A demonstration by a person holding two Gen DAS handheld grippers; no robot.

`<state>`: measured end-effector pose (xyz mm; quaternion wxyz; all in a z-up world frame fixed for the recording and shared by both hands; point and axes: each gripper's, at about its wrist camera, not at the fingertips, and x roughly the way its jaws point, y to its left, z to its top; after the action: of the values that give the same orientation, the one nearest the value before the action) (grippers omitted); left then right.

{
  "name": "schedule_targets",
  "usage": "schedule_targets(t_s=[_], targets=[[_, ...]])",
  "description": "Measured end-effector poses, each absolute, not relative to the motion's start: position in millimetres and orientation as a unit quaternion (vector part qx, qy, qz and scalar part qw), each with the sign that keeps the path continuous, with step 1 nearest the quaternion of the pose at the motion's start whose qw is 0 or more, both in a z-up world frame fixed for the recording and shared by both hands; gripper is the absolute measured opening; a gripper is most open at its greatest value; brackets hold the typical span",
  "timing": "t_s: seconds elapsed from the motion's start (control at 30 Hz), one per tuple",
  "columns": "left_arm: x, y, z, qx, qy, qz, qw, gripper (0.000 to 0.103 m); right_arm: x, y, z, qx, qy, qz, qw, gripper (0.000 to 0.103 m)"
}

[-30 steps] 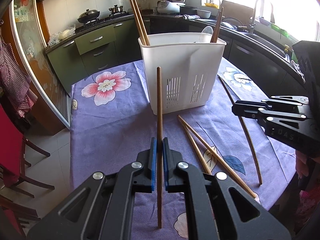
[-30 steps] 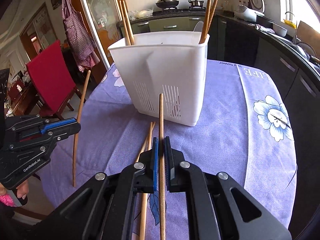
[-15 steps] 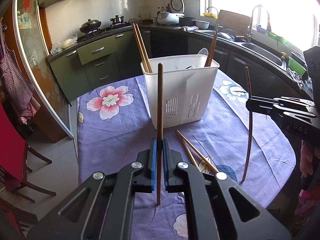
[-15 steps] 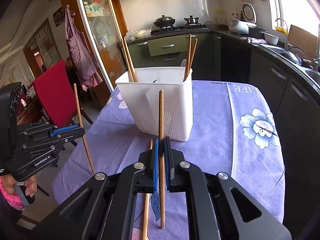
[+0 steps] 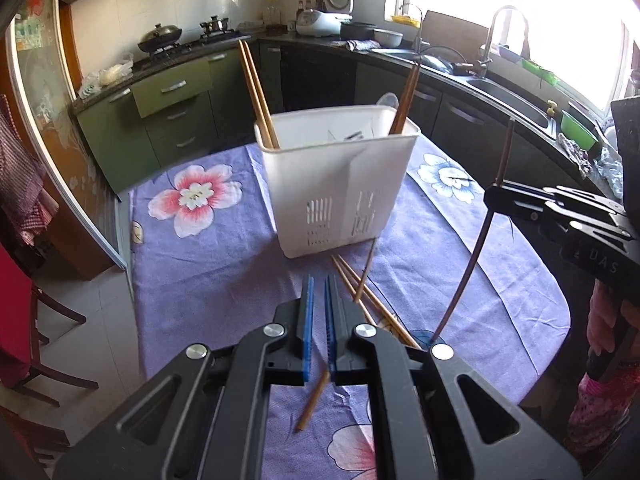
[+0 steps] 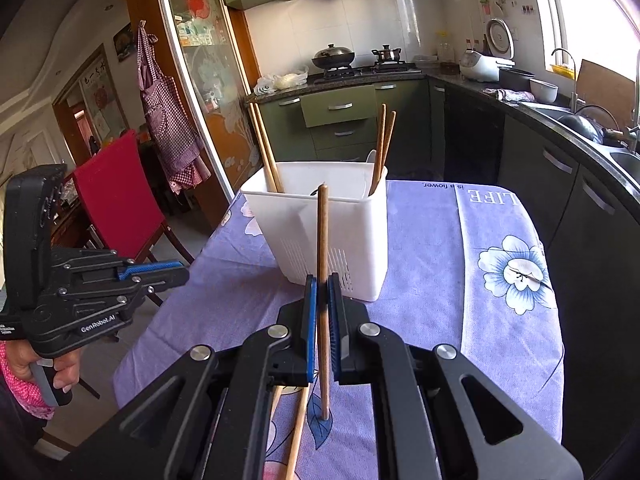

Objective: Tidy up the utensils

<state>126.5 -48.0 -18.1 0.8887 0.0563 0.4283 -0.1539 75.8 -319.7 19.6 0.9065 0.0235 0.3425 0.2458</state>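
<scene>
Bright daylight from blown-out window (image 5: pixel 500 4); fisheye bending at edges; slight motion blur.

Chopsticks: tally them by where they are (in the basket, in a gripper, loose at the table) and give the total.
In the white basket: 4, the left pair and the right pair
Clamped in the right gripper: 1, the held chopstick
Loose at the table: 3, the lying pair and the slanting chopstick under the shut left gripper
Total: 8
</scene>
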Motion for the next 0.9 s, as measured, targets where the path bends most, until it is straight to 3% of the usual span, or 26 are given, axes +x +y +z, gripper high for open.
schedule_targets(t_s=[0.13, 0.33, 0.6, 0.67, 0.73, 0.9], targets=[[151, -71, -57, 0.068, 0.497, -0.228, 0.835, 0.014, 75, -324, 21, 0.026, 0.341, 0.244, 0.907, 0.006], [184, -100, -96, 0.13, 0.524, -0.277, 0.795, 0.015, 72, -335, 22, 0.031, 0.341, 0.239, 0.909, 0.006], [203, -109, -122, 0.126, 0.556, -0.298, 0.766, 0.015, 72, -347, 21, 0.041, 0.342, 0.234, 0.909, 0.006], [204, -111, -123, 0.13, 0.558, -0.297, 0.764, 0.014, 73, -347, 22, 0.043, 0.342, 0.235, 0.909, 0.006], [206, -111, -127, 0.132, 0.562, -0.293, 0.762, 0.006, 73, -348, 21, 0.045, 0.341, 0.235, 0.909, 0.006], [209, -108, -126, 0.128, 0.561, -0.282, 0.768, 0.006, 72, -348, 23, 0.045, 0.341, 0.238, 0.908, 0.006]])
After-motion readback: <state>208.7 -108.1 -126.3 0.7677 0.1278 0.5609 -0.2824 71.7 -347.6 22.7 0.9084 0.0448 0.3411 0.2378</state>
